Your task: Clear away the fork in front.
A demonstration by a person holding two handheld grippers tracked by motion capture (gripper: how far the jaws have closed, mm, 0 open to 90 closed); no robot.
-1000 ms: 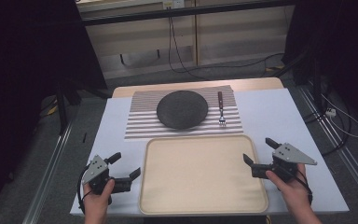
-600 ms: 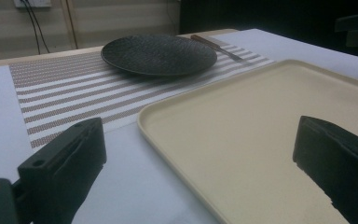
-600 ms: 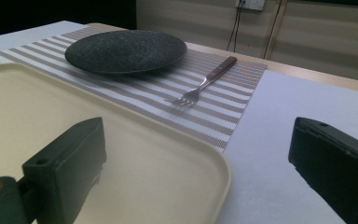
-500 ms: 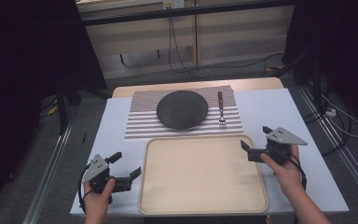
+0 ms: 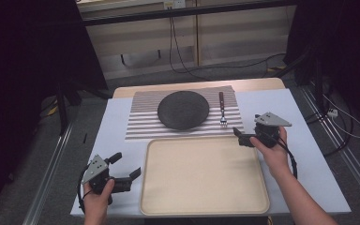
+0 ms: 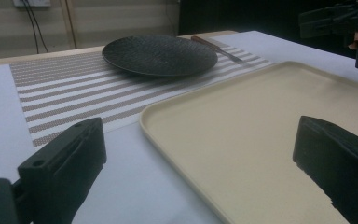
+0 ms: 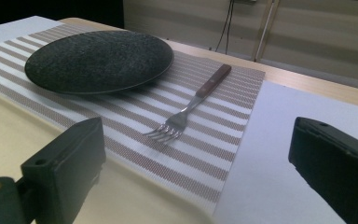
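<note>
A: Right gripper (image 5: 244, 136)?
B: Jaws spread wide, nothing between them, touching nothing. It hovers over the far right corner of the tray (image 5: 201, 206), aimed toward the fork (image 5: 222, 112).

A: Where's the fork exactly?
B: Flat on the striped placemat (image 5: 140, 119), just right of the dark plate (image 5: 183, 109), apart from it. Wooden handle away from the person, tines toward the tray. In the right gripper view the fork (image 7: 189, 107) lies ahead between the two jaws, well short of either one.

A: Left gripper (image 5: 128, 172)?
B: Also released, jaws wide apart, empty. Held low at the near left of the table (image 5: 304, 136), just beside the tray's left edge. Can't tell if it touches the tabletop.

A: Left gripper view?
B: Jaws rise at both bottom corners, wide gap. The tray's (image 6: 261, 121) near corner sits between them, no contact visible. Plate (image 6: 161, 53) farther off on the placemat (image 6: 65, 88), and the other gripper (image 6: 342, 21) is up in the top right corner.

A: Anything on the tray or plate?
B: Both bare.

A: Hands?
B: Left hand (image 5: 96, 197) wraps its gripper from below, right hand (image 5: 272, 150) grips the other from behind.
</note>
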